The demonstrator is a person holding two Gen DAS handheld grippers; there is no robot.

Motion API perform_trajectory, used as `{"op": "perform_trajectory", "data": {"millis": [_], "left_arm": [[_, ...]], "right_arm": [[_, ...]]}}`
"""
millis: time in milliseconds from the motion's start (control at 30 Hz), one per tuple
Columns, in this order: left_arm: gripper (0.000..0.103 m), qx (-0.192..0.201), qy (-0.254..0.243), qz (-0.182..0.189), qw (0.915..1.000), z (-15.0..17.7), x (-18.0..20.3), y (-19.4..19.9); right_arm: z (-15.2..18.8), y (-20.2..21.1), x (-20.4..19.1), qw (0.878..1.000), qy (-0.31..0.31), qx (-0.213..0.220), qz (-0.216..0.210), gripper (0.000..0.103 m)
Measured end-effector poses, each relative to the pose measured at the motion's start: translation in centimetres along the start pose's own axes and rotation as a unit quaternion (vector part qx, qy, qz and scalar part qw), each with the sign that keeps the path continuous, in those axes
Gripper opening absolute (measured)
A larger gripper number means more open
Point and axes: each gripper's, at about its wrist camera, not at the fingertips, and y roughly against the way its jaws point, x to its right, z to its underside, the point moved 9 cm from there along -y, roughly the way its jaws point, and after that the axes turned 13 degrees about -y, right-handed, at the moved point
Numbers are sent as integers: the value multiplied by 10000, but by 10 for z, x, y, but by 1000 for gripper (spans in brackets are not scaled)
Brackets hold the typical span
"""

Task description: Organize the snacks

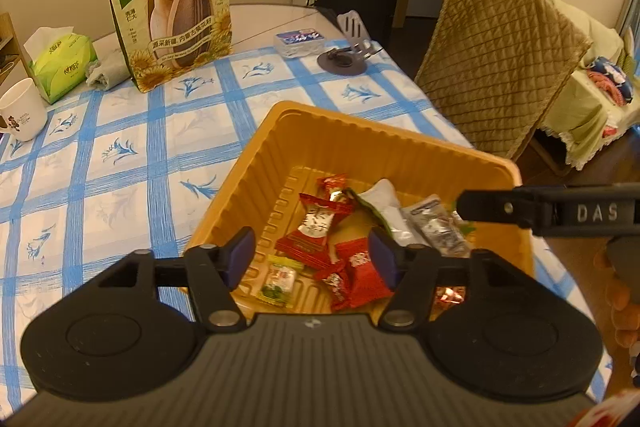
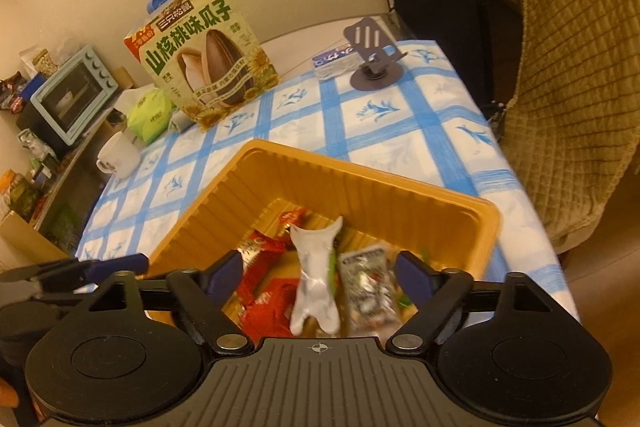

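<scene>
An orange plastic tray (image 1: pixel 400 147) (image 2: pixel 360 179) sits on the blue-checked tablecloth and holds several wrapped snacks: red packets (image 1: pixel 316 227) (image 2: pixel 260 255), a small green-and-white sachet (image 1: pixel 278 279), a silver packet (image 1: pixel 436 227) (image 2: pixel 368 283) and a white packet (image 1: pixel 384 203) (image 2: pixel 316 279). My left gripper (image 1: pixel 312 259) is open and empty above the tray's near side. My right gripper (image 2: pixel 320 271) is open above the tray, the white packet lying loose between its fingers. The right gripper's finger shows in the left wrist view (image 1: pixel 500 207).
A large sunflower-seed bag (image 1: pixel 172 3) (image 2: pixel 208 59) stands at the table's back. A green tissue pack (image 1: pixel 60 63), a white mug (image 1: pixel 22 115), a phone stand (image 1: pixel 348 55) and a small box (image 1: pixel 300 41) are on the table. A quilted chair (image 1: pixel 496 59) stands right.
</scene>
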Motion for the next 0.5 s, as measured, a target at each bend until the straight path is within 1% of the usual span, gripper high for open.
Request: {"op": "perform_trajectory", "data": {"millis": [67,167,367,500], "left_arm": [[73,41,14,-10,10000,0,2,8],[78,107,64,4,9999,3,5,22],[80,182,131,6,9997,20,8,57],[80,187,133,-14,9997,37,11,83]], "right_arm": [[4,11,3,10000,1,37,34,88],[12,27,6,9999,19,87,60,90],[37,60,-1,9996,222,128,71,92],[63,78,-12,9992,397,27,81,92]]}}
